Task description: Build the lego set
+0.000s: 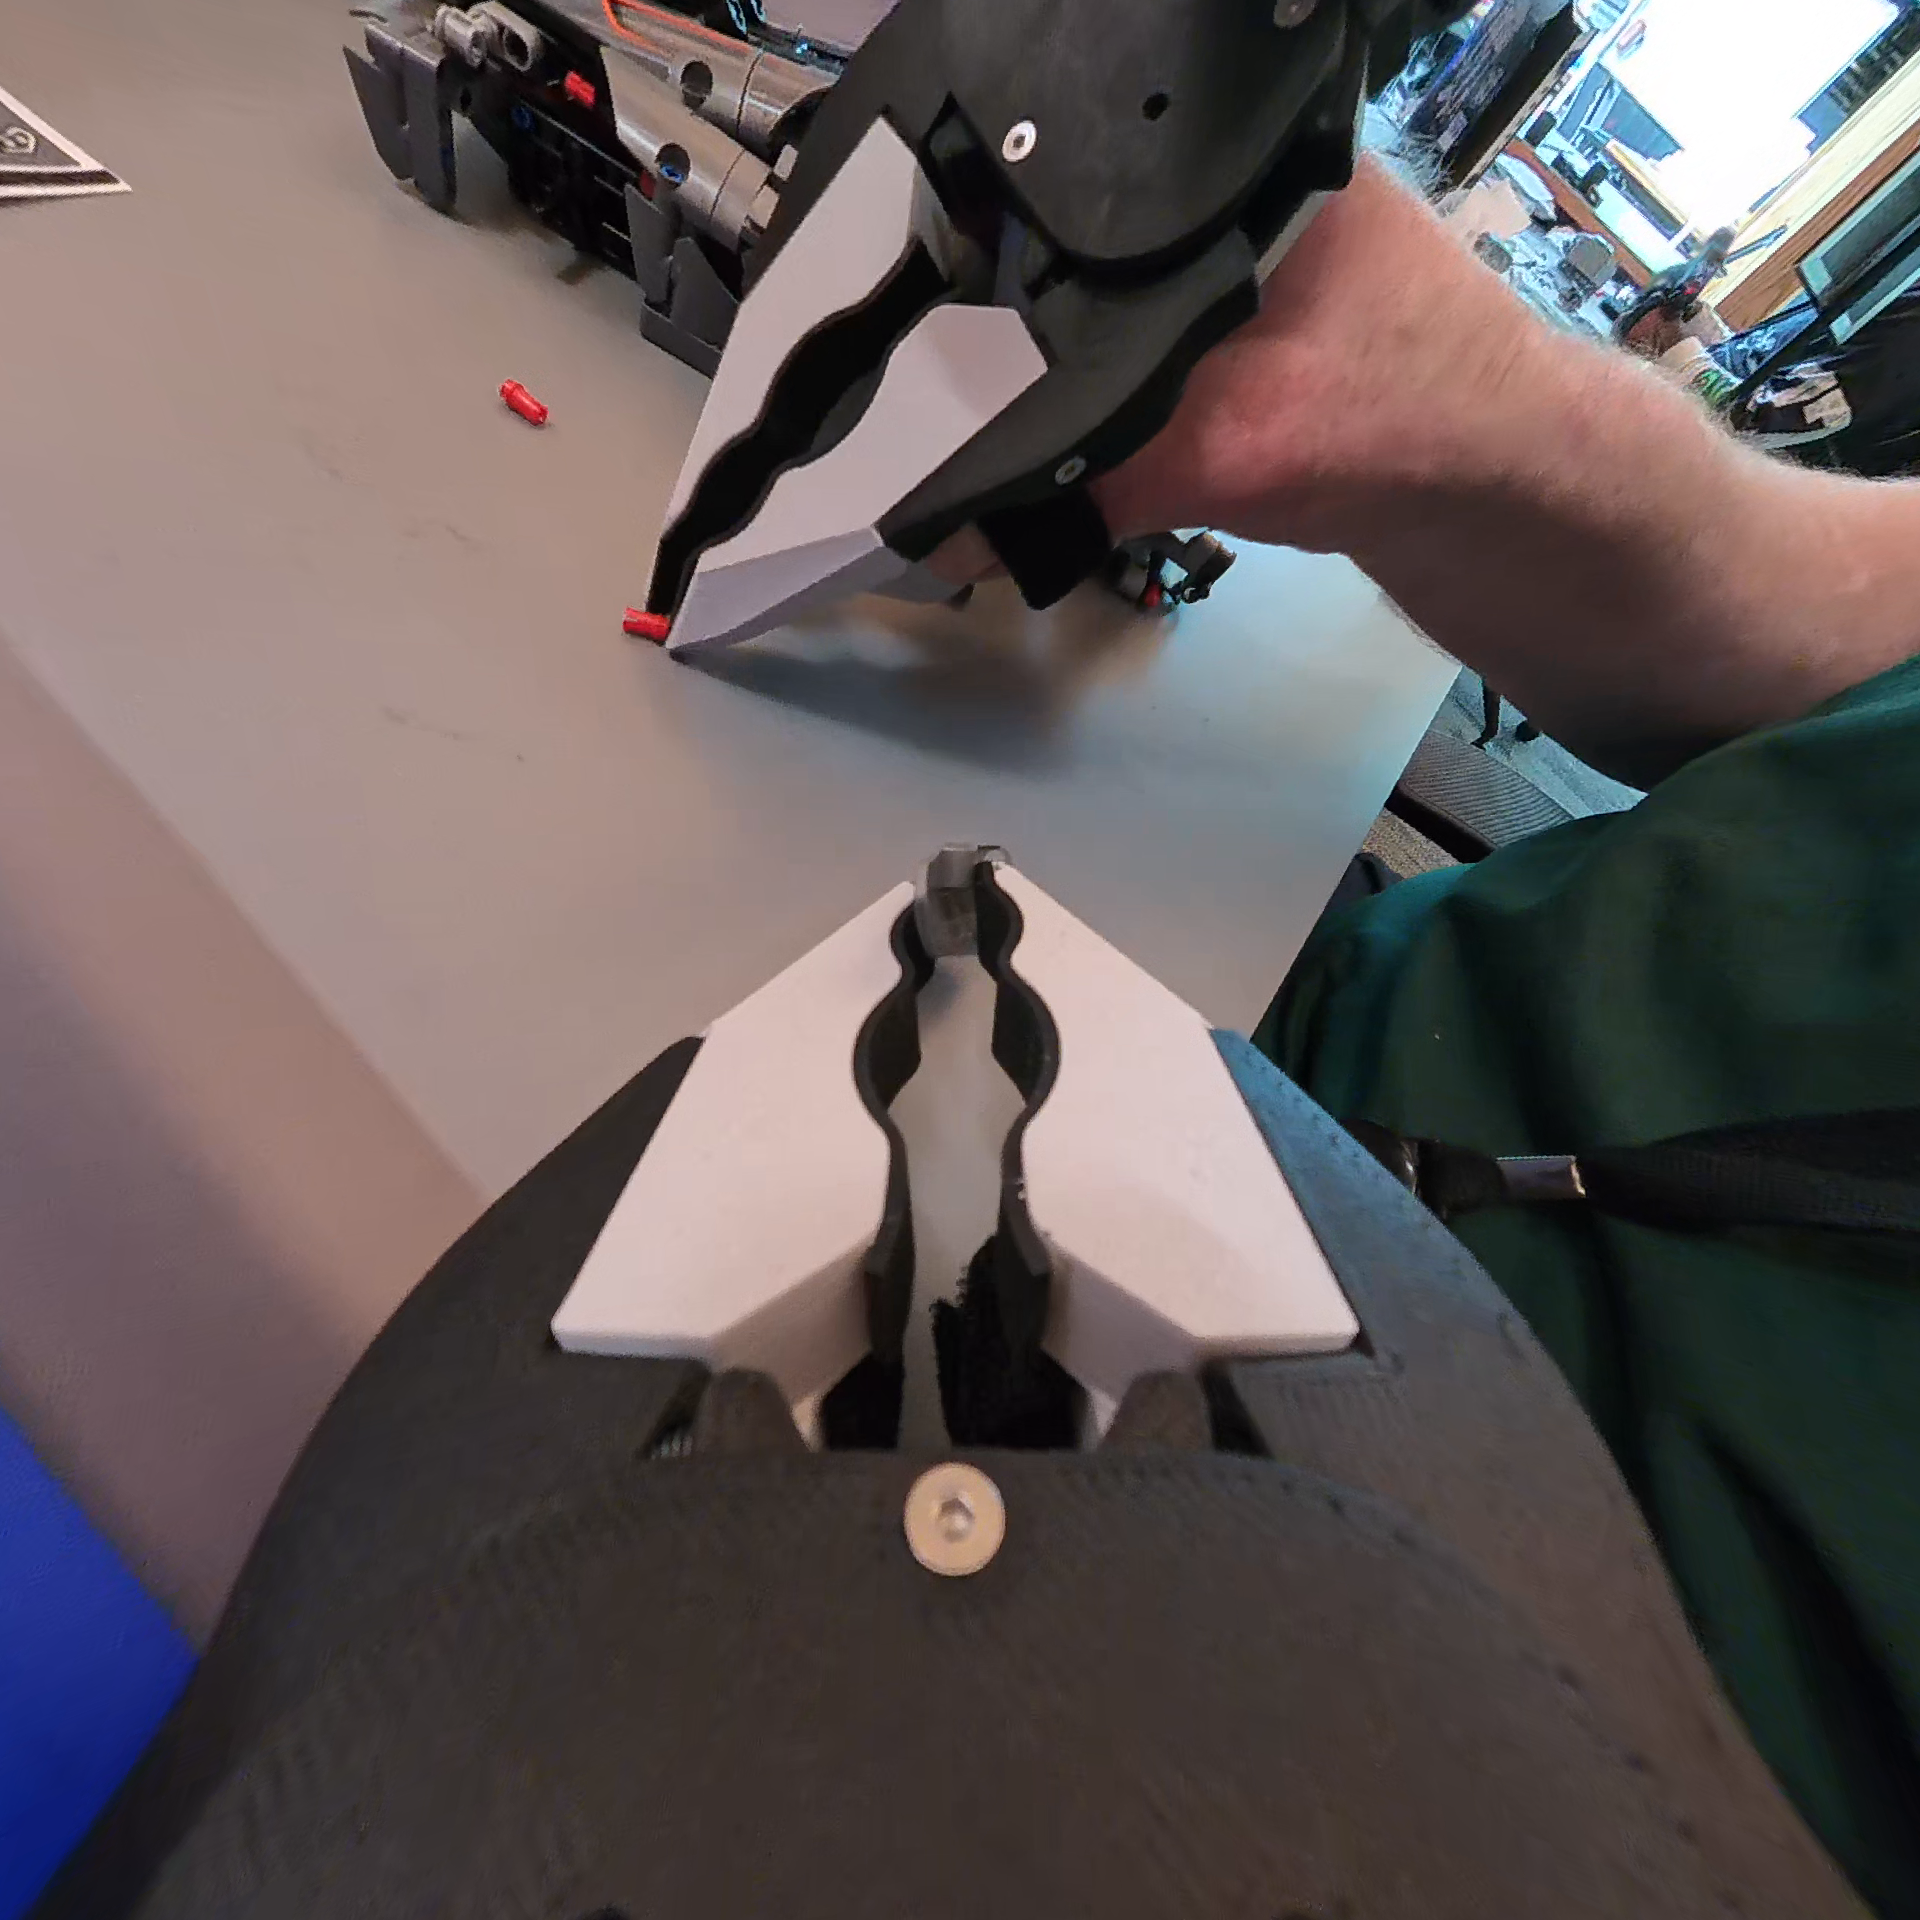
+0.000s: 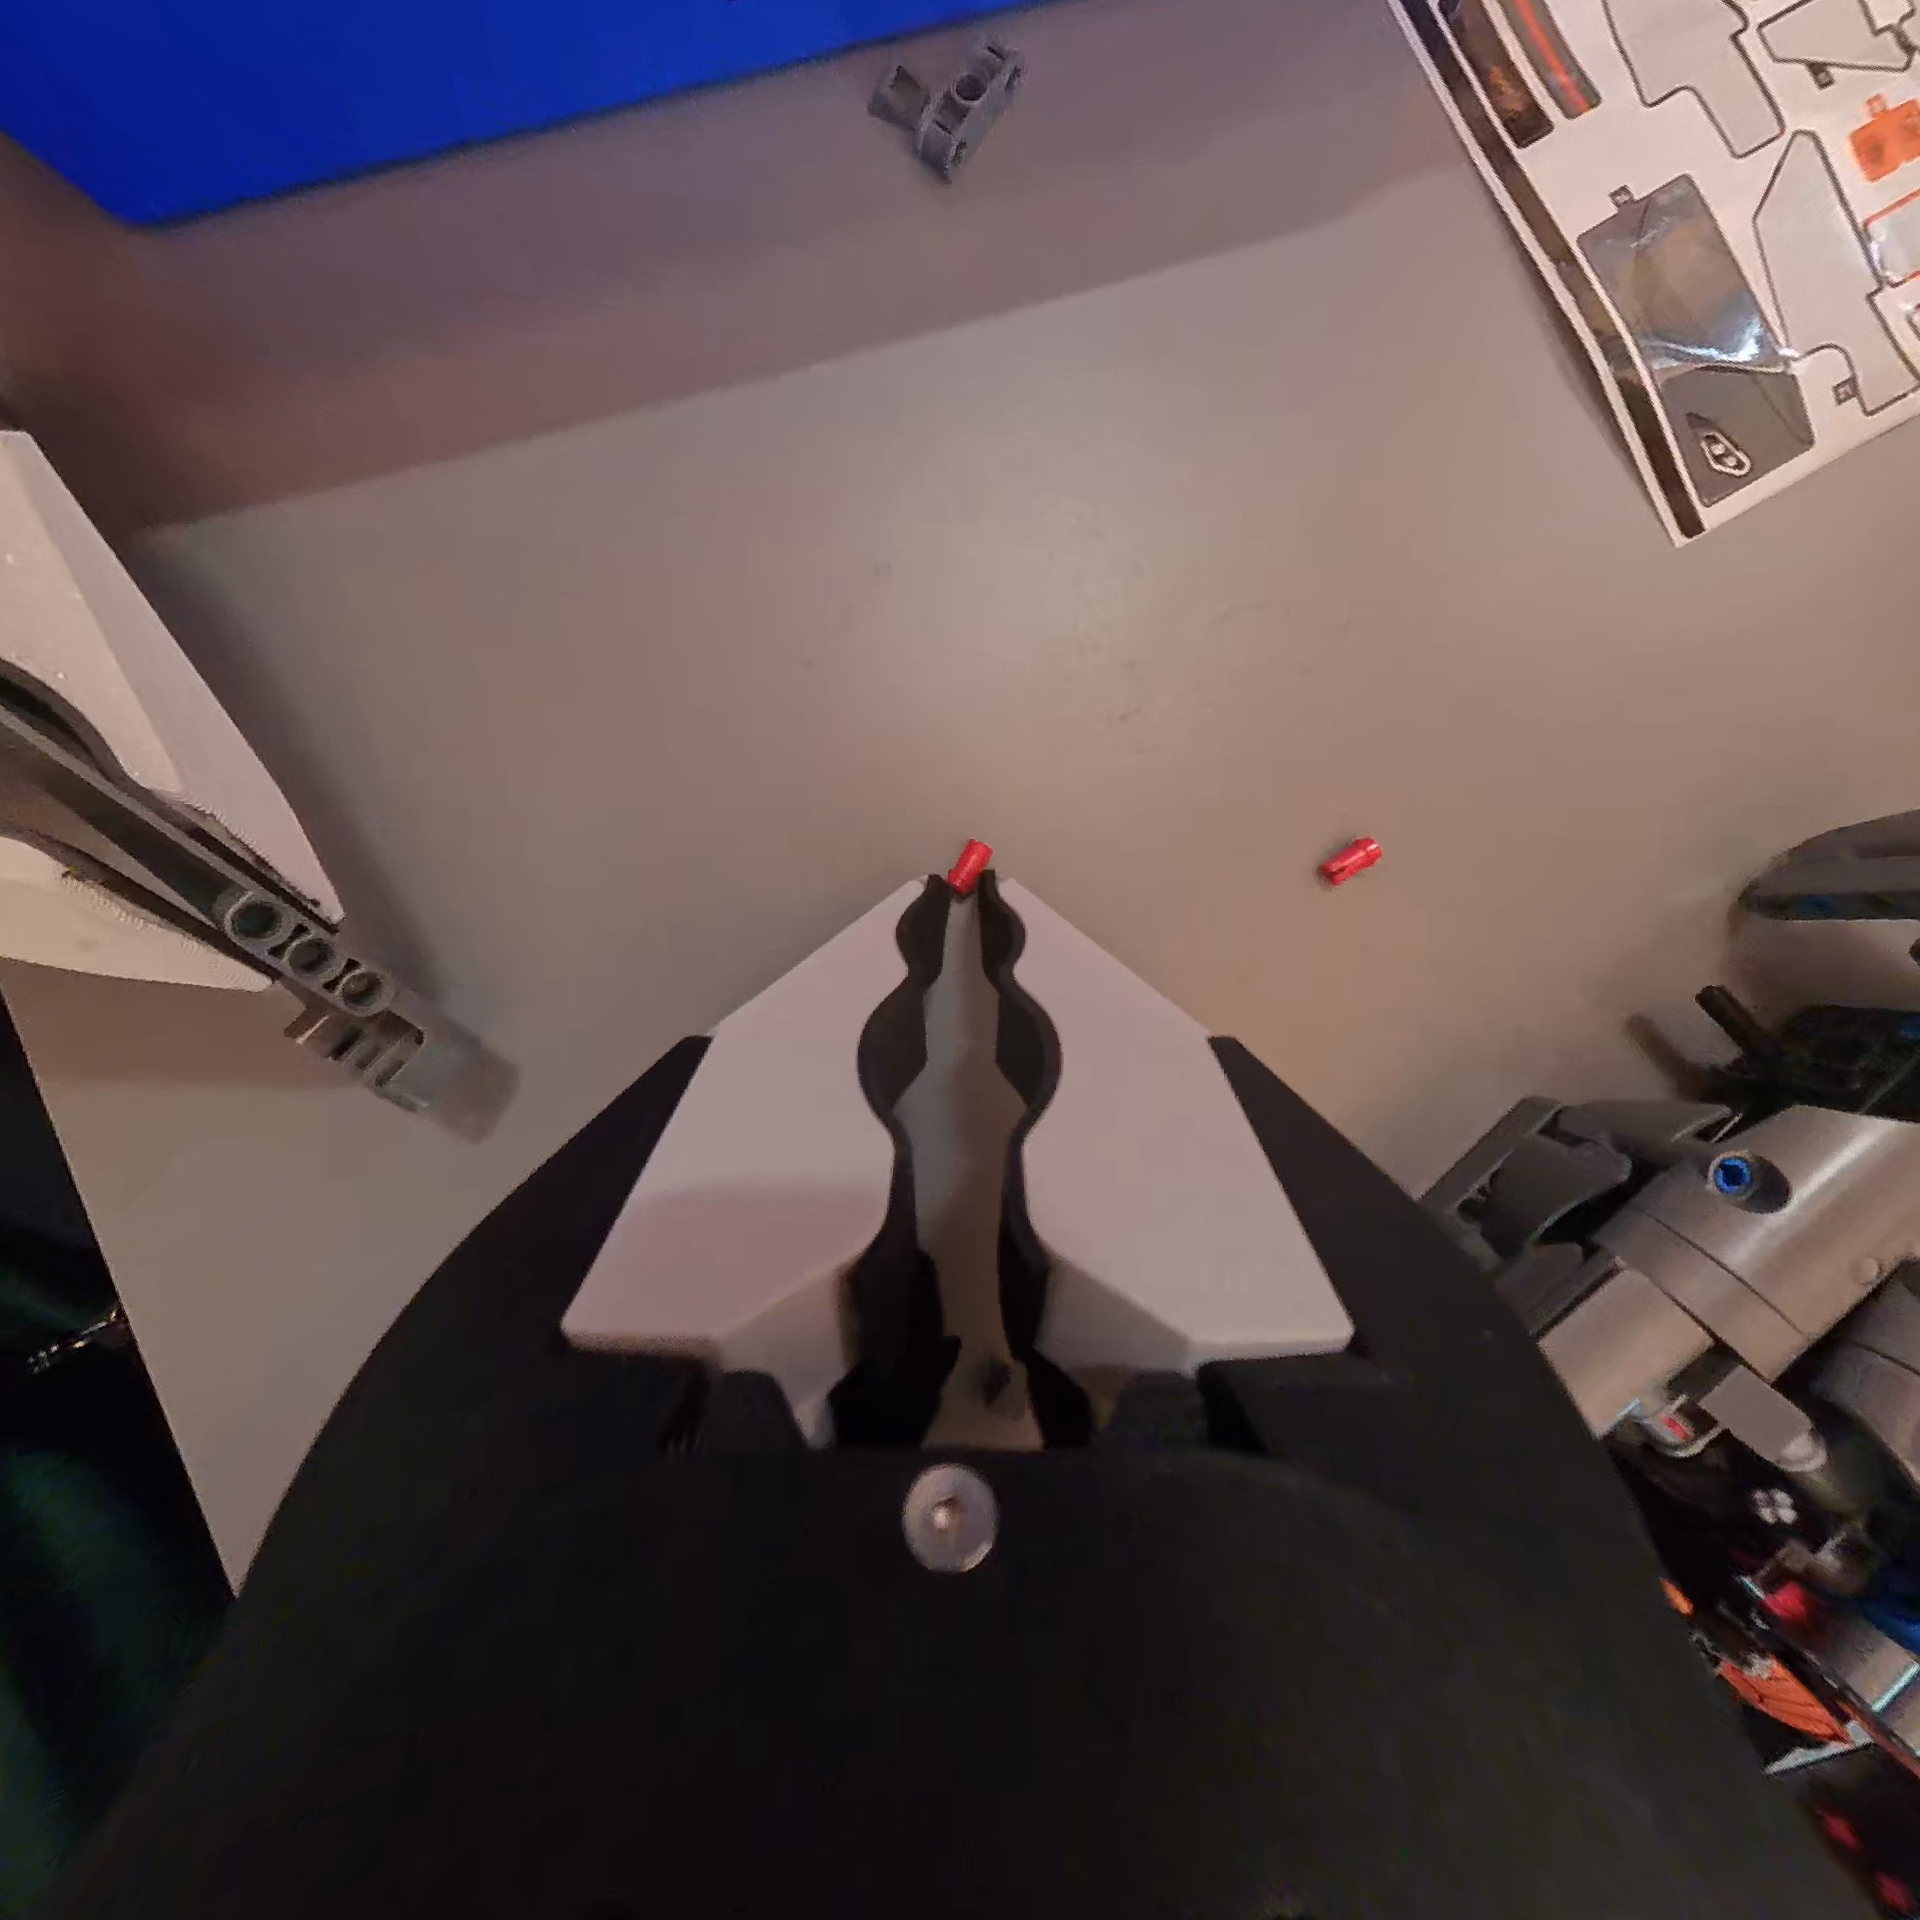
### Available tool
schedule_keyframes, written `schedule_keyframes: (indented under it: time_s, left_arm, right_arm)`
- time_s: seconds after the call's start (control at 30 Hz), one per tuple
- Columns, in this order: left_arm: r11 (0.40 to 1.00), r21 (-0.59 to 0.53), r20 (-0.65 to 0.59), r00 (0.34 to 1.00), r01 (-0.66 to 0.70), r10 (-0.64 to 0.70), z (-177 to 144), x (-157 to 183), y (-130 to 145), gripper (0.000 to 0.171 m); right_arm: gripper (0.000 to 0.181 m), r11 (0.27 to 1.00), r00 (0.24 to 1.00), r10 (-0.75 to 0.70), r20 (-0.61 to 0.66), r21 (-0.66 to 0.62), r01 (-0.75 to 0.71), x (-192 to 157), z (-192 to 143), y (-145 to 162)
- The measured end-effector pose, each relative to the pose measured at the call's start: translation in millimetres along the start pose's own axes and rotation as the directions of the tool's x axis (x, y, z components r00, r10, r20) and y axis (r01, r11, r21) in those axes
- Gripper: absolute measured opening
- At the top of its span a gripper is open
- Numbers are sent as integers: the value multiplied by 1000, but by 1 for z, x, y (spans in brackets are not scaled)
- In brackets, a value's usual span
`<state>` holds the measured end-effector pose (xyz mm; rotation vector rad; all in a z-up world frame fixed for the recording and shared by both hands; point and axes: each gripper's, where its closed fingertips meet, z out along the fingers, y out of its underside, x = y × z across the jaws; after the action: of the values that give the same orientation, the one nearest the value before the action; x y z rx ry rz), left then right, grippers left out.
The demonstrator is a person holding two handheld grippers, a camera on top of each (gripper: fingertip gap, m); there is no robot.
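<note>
My right gripper (image 2: 958,885) is shut on a small red pin (image 2: 969,865) with its tips down at the grey table; it also shows in the left wrist view (image 1: 665,629), where the red pin (image 1: 644,622) sticks out at the tips. My left gripper (image 1: 961,883) is shut on a grey beam (image 1: 951,904); in the right wrist view the grey beam (image 2: 343,1003), with round holes, pokes out of the left gripper (image 2: 260,935) at the left edge. A second red pin (image 2: 1349,861) lies loose on the table, also in the left wrist view (image 1: 523,402).
The partly built grey and black lego model (image 1: 623,135) stands at the far side, and at the right in the right wrist view (image 2: 1714,1247). A sticker sheet (image 2: 1704,239) lies top right. A small grey connector (image 2: 951,104) lies by a blue surface (image 2: 312,94). My right fingertips sit around 10 centimeters from my left ones. My right tips are roughly 15 centimeters from the small grey connector (image 2: 951,104).
</note>
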<state>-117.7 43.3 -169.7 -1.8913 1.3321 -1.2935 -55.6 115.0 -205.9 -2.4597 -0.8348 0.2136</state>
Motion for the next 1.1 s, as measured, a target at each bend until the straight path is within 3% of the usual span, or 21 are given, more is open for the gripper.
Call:
schedule_keyframes:
  time_s: [0.57,1.0,1.1]
  left_arm:
    - [1000,-5,-3,1000,5,-5,1,-1,0,5]
    - [1000,-2,-7,1000,6,-6,1,-1,0,5]
    - [1000,-2,-8,1000,6,-6,1,-1,0,5]
  right_arm:
    - [15,999,998,29,64,15,-30,-1,4,-6]
    - [8,992,990,-117,77,52,114,-14,3,-7]
    - [20,993,993,-110,47,51,107,-12,1,-5]
